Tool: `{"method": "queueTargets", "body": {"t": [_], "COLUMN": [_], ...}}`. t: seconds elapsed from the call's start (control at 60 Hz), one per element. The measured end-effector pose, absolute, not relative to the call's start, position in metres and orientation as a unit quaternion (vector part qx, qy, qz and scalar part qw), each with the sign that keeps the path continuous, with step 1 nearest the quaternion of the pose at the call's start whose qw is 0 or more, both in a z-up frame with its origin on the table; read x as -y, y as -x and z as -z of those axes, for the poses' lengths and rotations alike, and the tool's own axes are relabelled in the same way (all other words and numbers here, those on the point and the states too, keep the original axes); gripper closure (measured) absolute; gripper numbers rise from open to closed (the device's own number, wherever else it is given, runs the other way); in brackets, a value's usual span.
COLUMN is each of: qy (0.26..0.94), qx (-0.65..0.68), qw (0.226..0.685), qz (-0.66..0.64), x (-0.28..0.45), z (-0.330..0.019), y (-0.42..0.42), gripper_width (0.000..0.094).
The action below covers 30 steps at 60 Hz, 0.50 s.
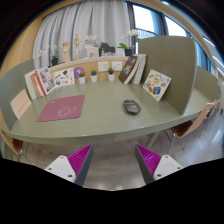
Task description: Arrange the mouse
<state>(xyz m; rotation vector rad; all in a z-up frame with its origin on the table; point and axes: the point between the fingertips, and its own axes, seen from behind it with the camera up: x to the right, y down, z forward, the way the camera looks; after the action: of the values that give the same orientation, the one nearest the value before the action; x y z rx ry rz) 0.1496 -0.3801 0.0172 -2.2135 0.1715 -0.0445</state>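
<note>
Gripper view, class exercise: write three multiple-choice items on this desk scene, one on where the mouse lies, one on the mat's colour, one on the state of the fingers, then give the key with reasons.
1. Where is the mouse?
A. On the mat
B. On the bare table, apart from the mat and nearer the leaning picture card
C. Between the fingers

2. What colour is the mat?
A. Dark pink
B. Blue
C. Yellow

3. How do the fingers of the gripper stand?
A. Shut on the mouse
B. Shut on the mat
C. Open, holding nothing

Key: 1 B, the mouse sits on the green table well clear of the mat, below the picture card. 2 A, the mat is dark pink. 3 C, a wide gap shows between the fingers, and the mouse lies well beyond them.
</note>
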Motion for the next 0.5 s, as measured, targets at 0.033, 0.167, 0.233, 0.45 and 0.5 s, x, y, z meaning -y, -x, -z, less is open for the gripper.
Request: {"method": "queueTargets", "body": {"t": [0.033,0.167,0.233,0.45,0.5], "qy": [0.894,0.895,0.895,0.894,0.895], "qx": [-0.072,-0.071,-0.069,-0.053,-0.051], "qw": [0.443,0.439,0.440,0.445,0.442], "qz": [0.024,0.034,0.031,0.020,0.015], "x": [0.372,0.327,0.299,0.211,0.195], "z": [-0.015,-0.013,-0.012,0.000,0.005], "y": [-0.165,-0.211,-0.226,-0.251,-0.254], "gripper_width": [0.0088,0.0089,0.0090,0.0091,0.0099]}}
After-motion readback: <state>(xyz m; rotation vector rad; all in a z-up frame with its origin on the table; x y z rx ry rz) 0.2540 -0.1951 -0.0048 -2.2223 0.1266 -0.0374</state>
